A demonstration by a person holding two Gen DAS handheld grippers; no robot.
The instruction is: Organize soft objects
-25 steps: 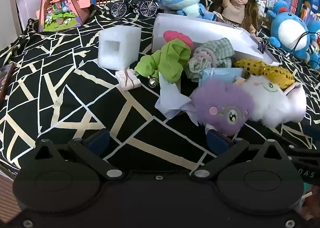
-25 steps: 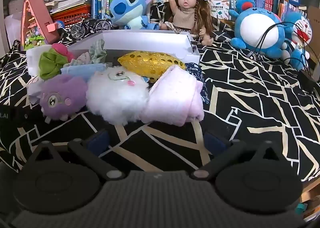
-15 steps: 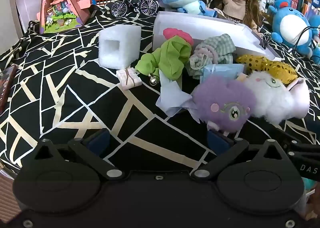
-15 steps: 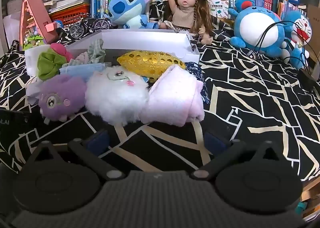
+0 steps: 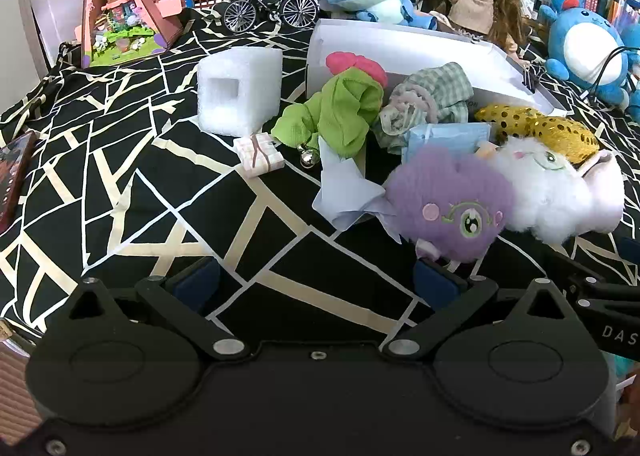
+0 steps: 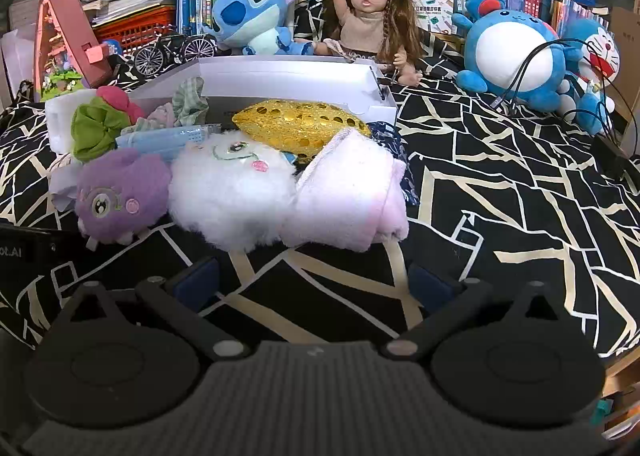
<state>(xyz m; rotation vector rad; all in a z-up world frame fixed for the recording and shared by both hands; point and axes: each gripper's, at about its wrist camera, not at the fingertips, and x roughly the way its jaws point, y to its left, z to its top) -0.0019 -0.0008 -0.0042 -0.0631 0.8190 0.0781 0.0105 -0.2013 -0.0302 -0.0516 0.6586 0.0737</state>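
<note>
Two plushies (image 6: 176, 192) crowd before white box (image 6: 288, 76).

Left tongs (image 5: 316, 282) & right tongs (image 6: 314, 280) both wide open, apparently level, nothing between fingers.

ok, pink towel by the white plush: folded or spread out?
Folded. The pink towel sits as a thick layered bundle against the white plush, its folded edges stacked at the near right corner.
</note>
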